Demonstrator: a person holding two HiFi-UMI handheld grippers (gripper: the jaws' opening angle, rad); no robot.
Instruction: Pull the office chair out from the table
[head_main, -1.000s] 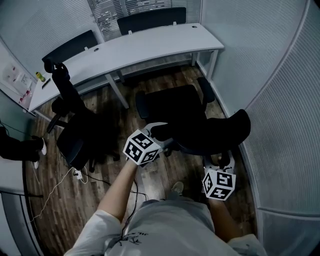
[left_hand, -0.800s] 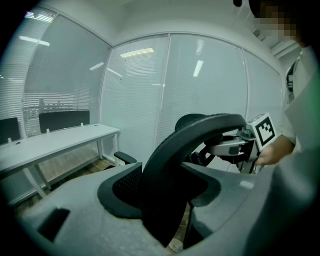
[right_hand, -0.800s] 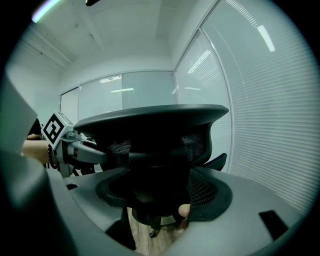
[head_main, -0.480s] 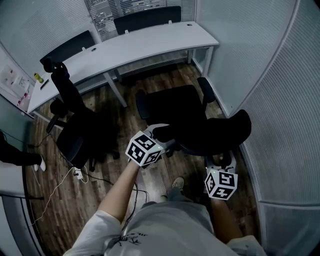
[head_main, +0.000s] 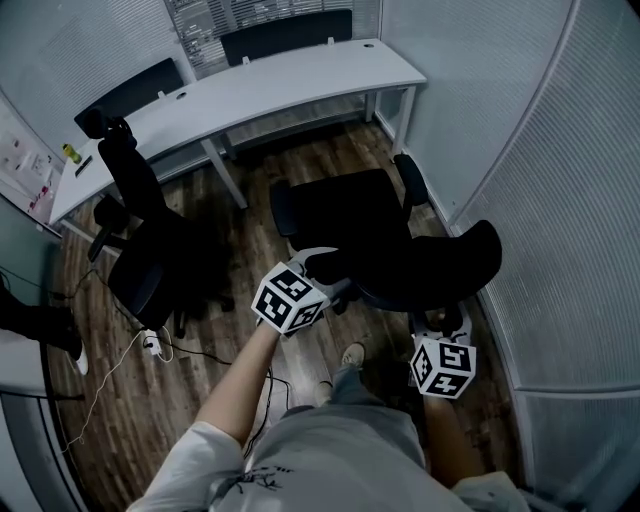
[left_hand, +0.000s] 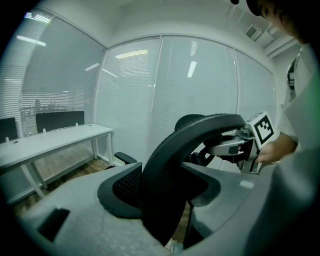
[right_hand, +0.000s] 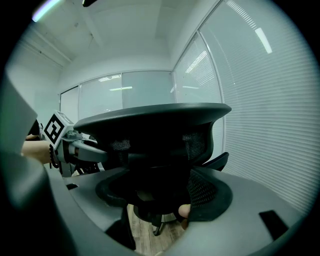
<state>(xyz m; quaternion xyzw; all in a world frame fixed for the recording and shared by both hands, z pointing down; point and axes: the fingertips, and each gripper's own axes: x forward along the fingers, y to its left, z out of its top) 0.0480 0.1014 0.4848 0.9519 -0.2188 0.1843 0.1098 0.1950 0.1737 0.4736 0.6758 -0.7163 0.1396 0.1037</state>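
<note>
Both grippers clamped on office chair (head_main: 350, 215) backrest.
Left gripper (head_main: 320, 265) and right gripper (head_main: 447, 322) jaws grip its top rim; seat stands apart from the bench (head_main: 250, 85).

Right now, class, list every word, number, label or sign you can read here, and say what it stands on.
Nothing here can be read.
Sheets on the left wall: print too small to read.
Left marker cube and right marker cube: black-and-white square patterns, no letters.
Shirt: dark print, too blurred to read.
Office chair: no label shows.
</note>
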